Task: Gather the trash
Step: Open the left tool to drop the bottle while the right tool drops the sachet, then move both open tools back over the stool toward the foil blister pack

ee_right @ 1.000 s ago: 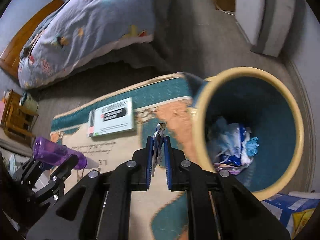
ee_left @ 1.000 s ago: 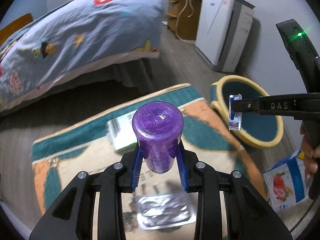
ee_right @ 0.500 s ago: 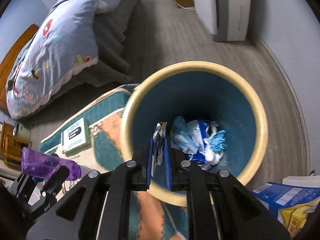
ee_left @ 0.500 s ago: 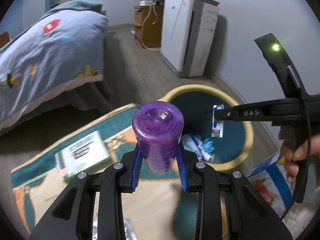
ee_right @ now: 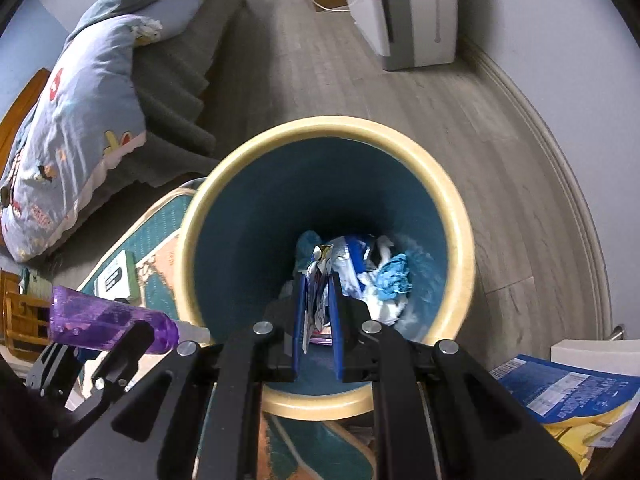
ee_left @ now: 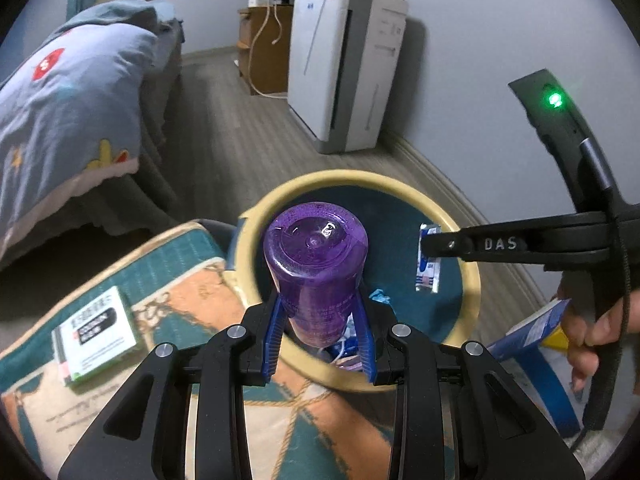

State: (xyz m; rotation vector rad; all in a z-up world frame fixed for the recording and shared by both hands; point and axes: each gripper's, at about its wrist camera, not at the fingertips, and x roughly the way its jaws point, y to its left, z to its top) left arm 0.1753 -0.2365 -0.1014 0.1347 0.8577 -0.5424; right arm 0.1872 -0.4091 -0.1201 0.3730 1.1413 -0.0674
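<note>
Bin (ee_right: 460,216): on floor at rug edge, crumpled trash inside; its base is hidden.
Bottle (ee_left: 318,276): purple, stiff, likely light and slick; held over bin rim.
Left hand-held gripper (ee_left: 320,344): clenched on bottle's lower body; cap end hidden in this view.
Wrapper (ee_right: 318,292): thin, limp foil; hangs above bin opening.
Right hand-held gripper (ee_right: 317,330): pinching wrapper; print unreadable.

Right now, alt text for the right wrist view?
The right gripper, seen from above, holds a small wrapper over the open mouth of a blue bin with crumpled trash at its bottom. At lower left the left gripper holds a purple bottle beside the bin, above a rug.
</note>
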